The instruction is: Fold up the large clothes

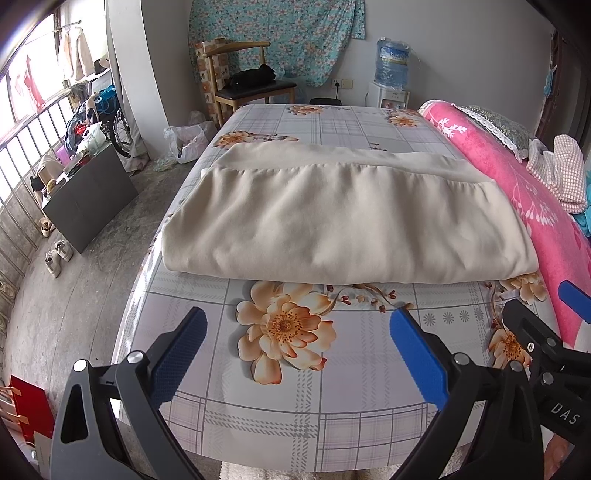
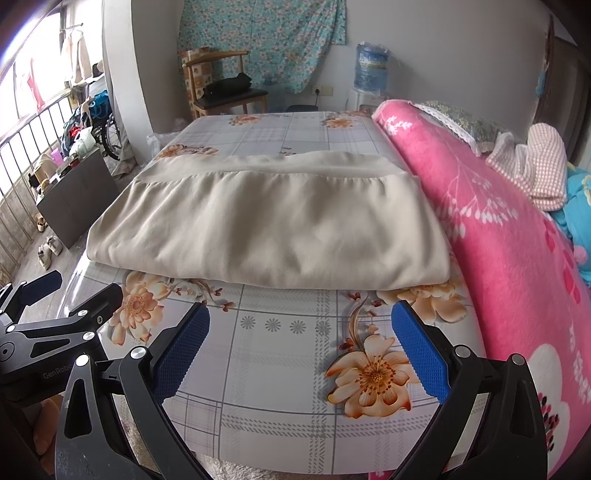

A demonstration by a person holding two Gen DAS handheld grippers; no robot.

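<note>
A: Where's the garment?

B: The cream garment [image 1: 343,218] lies folded flat on the bed [image 1: 369,417], across the middle of the flowered sheet. Its near edge is a rounded fold; toward the far side a gathered seam runs across it, with a plainer band of the same cloth beyond.

A: Anything touching it?

B: On its right it lies against or just beside the rolled pink blanket [image 1: 524,192]; I cannot tell whether they touch. Neither gripper touches it.

A: And the grippers?

B: The left gripper [image 1: 295,325] hangs over the bare sheet short of the near fold, its blue pads spread wide with nothing between them. The right gripper [image 2: 299,325] is the same: jaws released, empty, over the printed flowers in front of the fold. Each shows in the other's view, the right one at the right edge of the left view, the left one at the left edge of the right view, so they sit side by side.

A: What's beyond the bed?

B: A wooden chair [image 1: 255,88] with a dark bundle on its seat stands past the far end, under a floral cloth [image 1: 280,33] hung on the wall. A water dispenser [image 1: 391,74] is to its right. Left of the bed, on the floor, lean a dark board [image 1: 92,199] and a wheelchair [image 1: 118,125] by the railing, with shoes [image 1: 59,254] near.
</note>
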